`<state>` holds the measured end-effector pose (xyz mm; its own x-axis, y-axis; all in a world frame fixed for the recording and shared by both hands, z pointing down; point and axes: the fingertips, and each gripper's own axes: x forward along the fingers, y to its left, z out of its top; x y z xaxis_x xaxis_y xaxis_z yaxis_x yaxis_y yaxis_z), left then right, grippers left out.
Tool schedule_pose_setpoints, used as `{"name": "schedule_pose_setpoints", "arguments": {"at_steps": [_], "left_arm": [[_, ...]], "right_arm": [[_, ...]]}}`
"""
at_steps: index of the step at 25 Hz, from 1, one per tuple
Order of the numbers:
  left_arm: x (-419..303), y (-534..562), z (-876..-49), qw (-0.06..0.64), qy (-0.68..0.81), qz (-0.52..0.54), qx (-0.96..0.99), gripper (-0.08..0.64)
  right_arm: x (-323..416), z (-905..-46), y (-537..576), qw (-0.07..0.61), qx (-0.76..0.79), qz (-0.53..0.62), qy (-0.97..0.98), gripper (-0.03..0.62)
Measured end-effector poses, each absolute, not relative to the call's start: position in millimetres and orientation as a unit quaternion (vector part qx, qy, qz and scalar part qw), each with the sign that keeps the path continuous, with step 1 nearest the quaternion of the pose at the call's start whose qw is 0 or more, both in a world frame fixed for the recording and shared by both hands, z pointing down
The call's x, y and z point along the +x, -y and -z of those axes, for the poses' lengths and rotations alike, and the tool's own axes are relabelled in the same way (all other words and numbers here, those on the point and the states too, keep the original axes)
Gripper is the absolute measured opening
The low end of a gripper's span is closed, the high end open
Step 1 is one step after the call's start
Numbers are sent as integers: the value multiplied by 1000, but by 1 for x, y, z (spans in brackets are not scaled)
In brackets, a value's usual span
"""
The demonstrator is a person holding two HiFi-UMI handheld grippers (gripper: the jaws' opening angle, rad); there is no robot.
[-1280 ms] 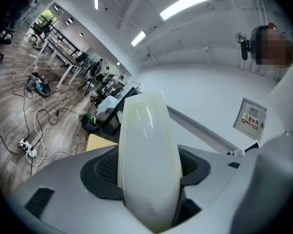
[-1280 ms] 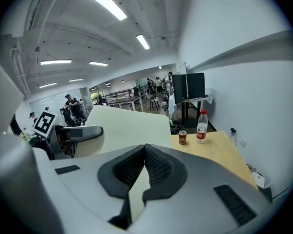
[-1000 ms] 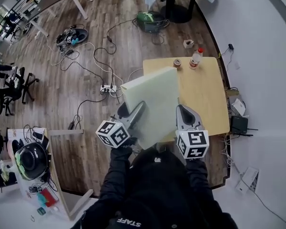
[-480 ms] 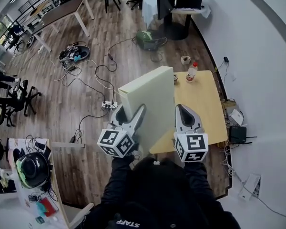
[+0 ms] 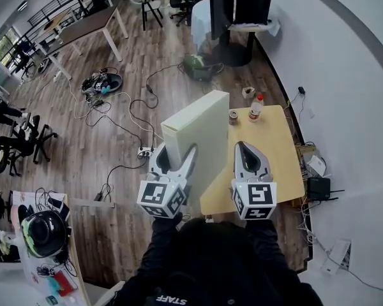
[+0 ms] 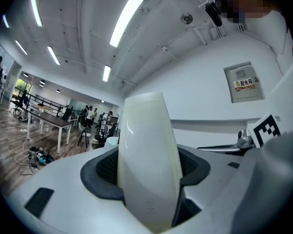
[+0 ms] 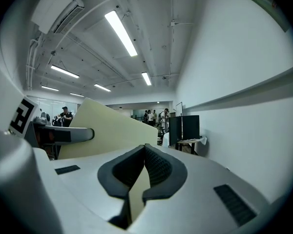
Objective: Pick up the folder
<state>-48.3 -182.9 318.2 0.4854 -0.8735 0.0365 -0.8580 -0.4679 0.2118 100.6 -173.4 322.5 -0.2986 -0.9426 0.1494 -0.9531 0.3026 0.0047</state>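
Observation:
A pale cream box folder (image 5: pixel 201 136) hangs in the air in front of the person, tilted with its spine to the left, above the near corner of the wooden table (image 5: pixel 277 152). My left gripper (image 5: pixel 177 155) is shut on the thick spine (image 6: pixel 149 169), which fills the space between its pads. My right gripper (image 5: pixel 244 155) is shut on the thin right edge of the folder (image 7: pixel 136 189). The folder's broad face (image 7: pixel 107 130) rises to the left in the right gripper view.
A red-capped bottle (image 5: pixel 256 107) and a small can (image 5: pixel 233 116) stand at the table's far edge. Cables and a power strip (image 5: pixel 145 152) lie on the wood floor to the left. A white wall runs along the right. Desks and chairs stand farther back.
Both grippers have risen together with the folder, which has lifted off the table and tipped more upright. The table now appears lower and farther away.

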Motion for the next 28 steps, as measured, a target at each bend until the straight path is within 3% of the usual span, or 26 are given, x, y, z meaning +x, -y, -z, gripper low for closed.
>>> {"name": "schedule_pose_setpoints", "arguments": {"at_steps": [14, 28], "left_arm": [[-45, 193, -310, 71, 527, 25, 846, 305], [-43, 199, -320, 87, 532, 21, 842, 307]], "right_arm": [[102, -316, 187, 58, 591, -34, 804, 23], [101, -327, 192, 68, 588, -41, 805, 23]]}}
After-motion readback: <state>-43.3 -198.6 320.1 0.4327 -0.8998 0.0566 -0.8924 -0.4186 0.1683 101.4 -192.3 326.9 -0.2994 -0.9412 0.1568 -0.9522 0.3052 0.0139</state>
